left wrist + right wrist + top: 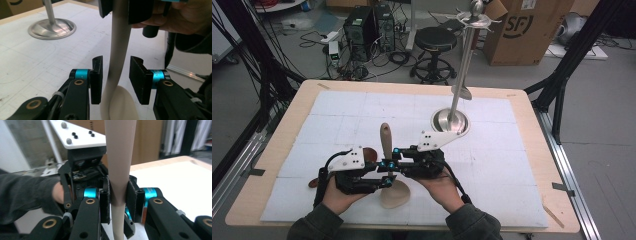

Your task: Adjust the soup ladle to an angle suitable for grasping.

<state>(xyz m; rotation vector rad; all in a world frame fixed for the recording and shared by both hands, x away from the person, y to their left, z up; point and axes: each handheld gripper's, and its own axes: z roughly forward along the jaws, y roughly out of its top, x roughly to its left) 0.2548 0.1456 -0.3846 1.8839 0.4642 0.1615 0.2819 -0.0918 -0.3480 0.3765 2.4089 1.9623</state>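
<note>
On the foam-covered table (512, 165) stands the steel utensil rack (451, 121), well apart from my hands near the front edge. My right gripper (119, 195) is clamped on the wooden spoon's (386, 141) handle, holding it upright, bowl on the mat. My left gripper (115, 75) straddles the handle lower down, jaws spread, so this looks like a handover; next I'd likely close left before releasing right.

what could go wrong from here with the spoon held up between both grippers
1. Only the right gripper is clamped on the wooden spoon. The left gripper stands open around the handle, so the spoon could pivot or slip in that single pinch.

2. The spoon's bowl sits low against the white mat, so pushing down might lever the handle out of the grip.

3. The metal stand is close behind; a swing toward it could knock it.
</note>
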